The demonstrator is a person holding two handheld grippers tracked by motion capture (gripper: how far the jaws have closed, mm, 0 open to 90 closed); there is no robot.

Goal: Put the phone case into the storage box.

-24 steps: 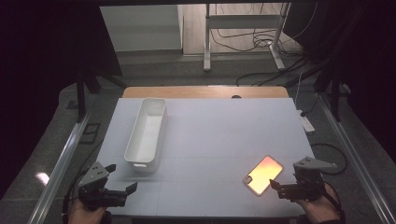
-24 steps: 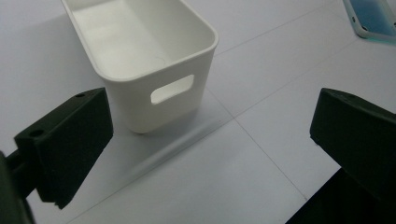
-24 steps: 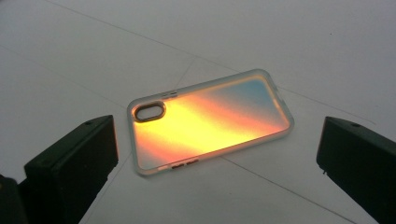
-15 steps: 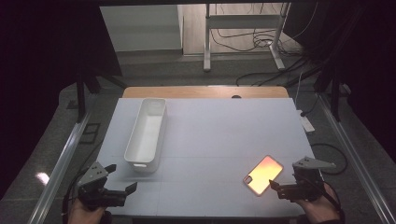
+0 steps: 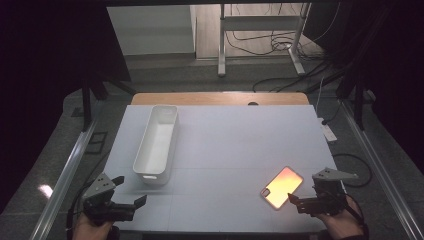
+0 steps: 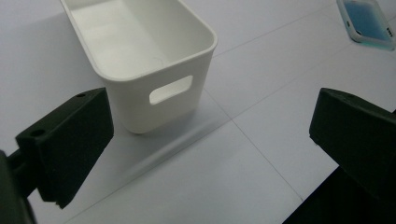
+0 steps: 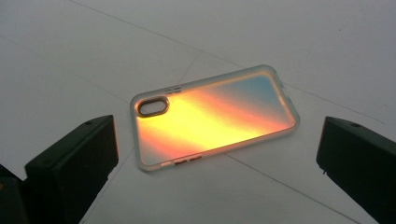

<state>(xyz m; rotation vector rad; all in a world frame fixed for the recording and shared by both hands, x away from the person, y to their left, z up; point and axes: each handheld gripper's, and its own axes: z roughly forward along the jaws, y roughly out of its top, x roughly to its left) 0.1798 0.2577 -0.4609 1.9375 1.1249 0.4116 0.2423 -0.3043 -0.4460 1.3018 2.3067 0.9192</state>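
While the phone case (image 5: 282,187) lies flat on the white worktop (image 5: 230,150) near its front right corner, camera cutout toward the person, nothing grips it yet. Its back shines orange and yellow, fading to blue at the far end in the right claw's view (image 7: 212,119). The right claw (image 5: 294,200) sits just beside the case's near end, jaws spread wide with nothing between them and pointed at it; the case rests on the surface just ahead of them. Over at the front left, the left claw (image 5: 134,202) is equally wide and empty, aimed at the near end of the white bin (image 5: 156,145), which stands empty and well apart from the case, its handle slot (image 6: 171,89) facing the claw.

By my reading, this is the approach before a pick-up, likely to carry the case to the bin. Since the case is thin and lies flat, the next move calls for the right claw to come down low and close across the narrow sides, or catch one raised rim, without sliding it away.
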